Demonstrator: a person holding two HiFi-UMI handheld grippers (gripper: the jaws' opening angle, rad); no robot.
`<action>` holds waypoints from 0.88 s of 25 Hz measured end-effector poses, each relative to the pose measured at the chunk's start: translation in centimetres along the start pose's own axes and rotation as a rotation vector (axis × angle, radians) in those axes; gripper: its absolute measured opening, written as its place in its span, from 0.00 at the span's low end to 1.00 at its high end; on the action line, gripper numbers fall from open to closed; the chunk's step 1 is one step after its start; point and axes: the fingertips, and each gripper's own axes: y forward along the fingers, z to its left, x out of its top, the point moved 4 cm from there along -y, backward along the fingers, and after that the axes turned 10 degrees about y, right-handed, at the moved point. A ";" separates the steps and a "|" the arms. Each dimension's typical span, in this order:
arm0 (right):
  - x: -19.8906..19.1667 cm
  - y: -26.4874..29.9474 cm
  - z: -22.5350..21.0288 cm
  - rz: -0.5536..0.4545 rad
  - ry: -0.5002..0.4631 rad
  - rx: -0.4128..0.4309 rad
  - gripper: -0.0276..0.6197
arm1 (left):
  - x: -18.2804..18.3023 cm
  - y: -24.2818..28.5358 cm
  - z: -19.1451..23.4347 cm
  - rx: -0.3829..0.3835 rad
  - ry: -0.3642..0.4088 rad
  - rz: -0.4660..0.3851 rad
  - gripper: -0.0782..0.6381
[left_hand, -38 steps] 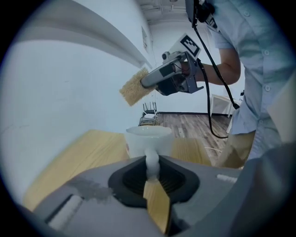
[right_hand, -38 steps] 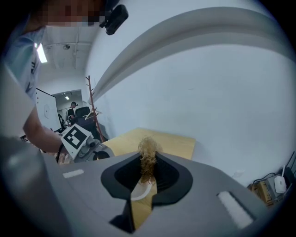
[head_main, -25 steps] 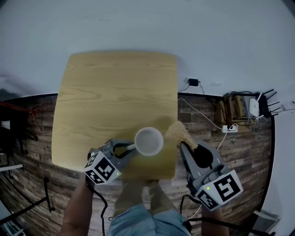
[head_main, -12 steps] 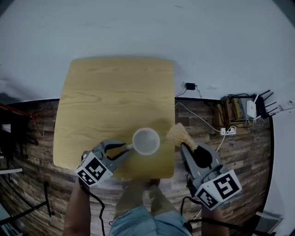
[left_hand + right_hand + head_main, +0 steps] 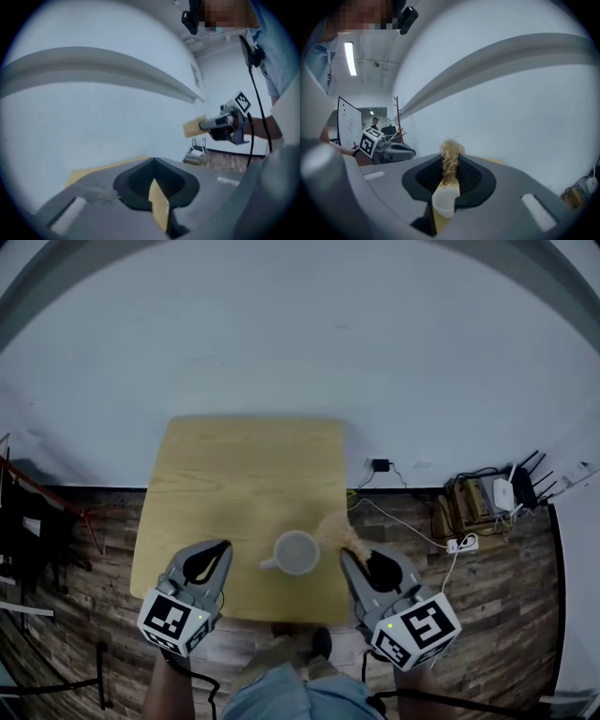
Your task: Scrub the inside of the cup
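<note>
Our left gripper (image 5: 217, 549) has just closed on nothing beside the cup (image 5: 296, 552) on the table (image 5: 244, 465), while our right gripper (image 5: 370, 563) squeezes the scrubby brush (image 5: 336, 529), ready to clean inside.

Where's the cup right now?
Head view: the white cup stands on the wooden table by its near edge, between the left gripper and right gripper, held by neither.
</note>
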 end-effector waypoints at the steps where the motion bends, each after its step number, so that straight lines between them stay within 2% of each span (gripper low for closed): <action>1: 0.5 0.0 0.4 -0.016 -0.014 0.002 0.15 | 1.3 -0.4 0.0 0.041 -0.037 -0.032 0.14; 3: 1.4 0.0 1.2 -0.043 -0.039 0.001 0.15 | 3.5 -1.1 -0.2 0.116 -0.077 -0.079 0.14; 7: 2.6 0.2 2.3 -0.078 -0.080 -0.004 0.15 | 6.6 -1.9 -0.6 0.276 -0.135 -0.119 0.14; 9: 3.2 0.3 2.7 -0.094 -0.100 -0.004 0.14 | 7.8 -1.9 -0.8 0.326 -0.160 -0.141 0.14; 13: 3.9 0.5 4.0 -0.112 -0.133 0.014 0.14 | 9.5 -2.1 -1.5 0.370 -0.125 -0.170 0.14; 22: 4.5 1.2 5.6 -0.125 -0.191 0.048 0.14 | 10.3 -2.8 -1.5 0.402 -0.110 -0.194 0.14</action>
